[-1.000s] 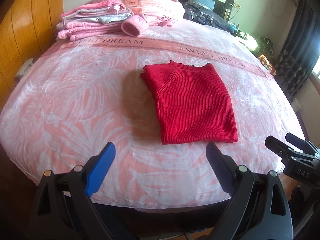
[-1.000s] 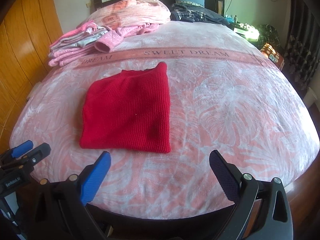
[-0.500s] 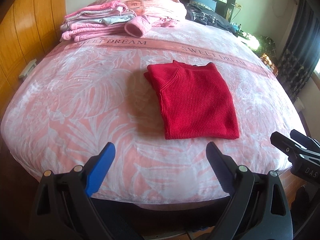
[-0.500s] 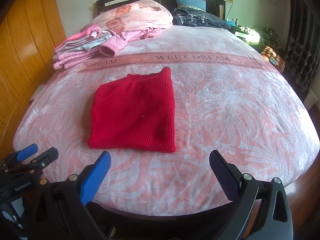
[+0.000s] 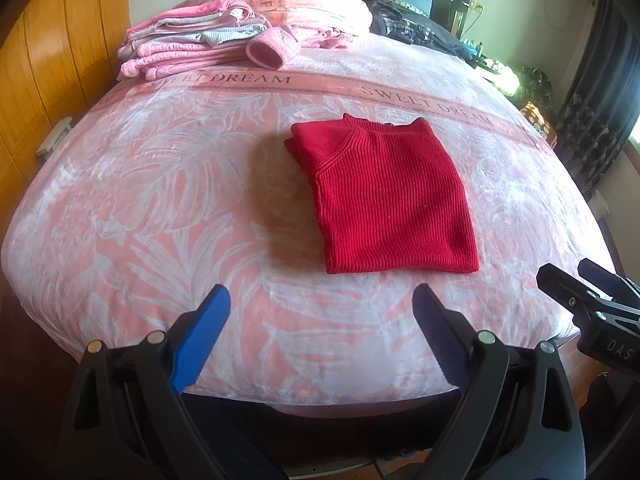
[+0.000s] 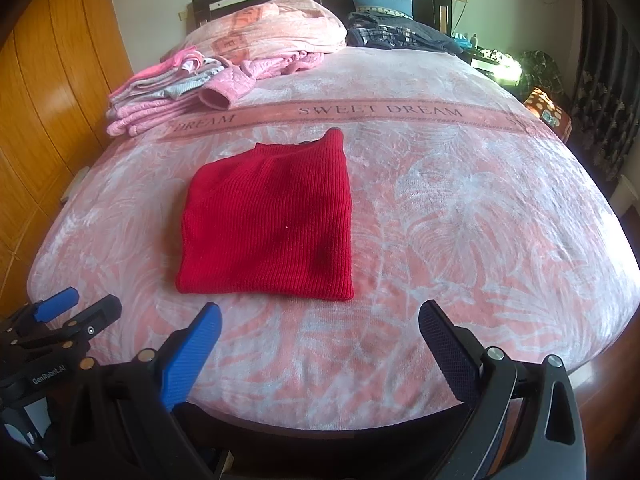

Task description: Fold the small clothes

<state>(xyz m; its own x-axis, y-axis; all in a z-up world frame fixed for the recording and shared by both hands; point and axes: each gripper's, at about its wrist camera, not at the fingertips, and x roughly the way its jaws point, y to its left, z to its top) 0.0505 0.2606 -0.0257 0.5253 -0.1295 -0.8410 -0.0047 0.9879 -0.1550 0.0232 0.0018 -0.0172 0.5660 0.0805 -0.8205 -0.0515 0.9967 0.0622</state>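
Note:
A red knit sweater lies folded into a neat rectangle in the middle of the pink bed. My left gripper hangs open over the bed's near edge, short of the sweater, with nothing between its fingers. It also shows at the lower left of the right wrist view as the left gripper. My right gripper is open too, empty, just in front of the sweater's near hem. Its tips appear as the right gripper at the right edge of the left wrist view.
A stack of folded pink and grey clothes sits at the far left of the bed. A bunched pink blanket and dark clothes lie by the headboard. An orange wooden wardrobe stands to the left, a dark curtain to the right.
Both grippers have drawn back and risen a little from the bed, so the sweater sits slightly farther off. The sweater itself has not moved, and both grippers stay open.

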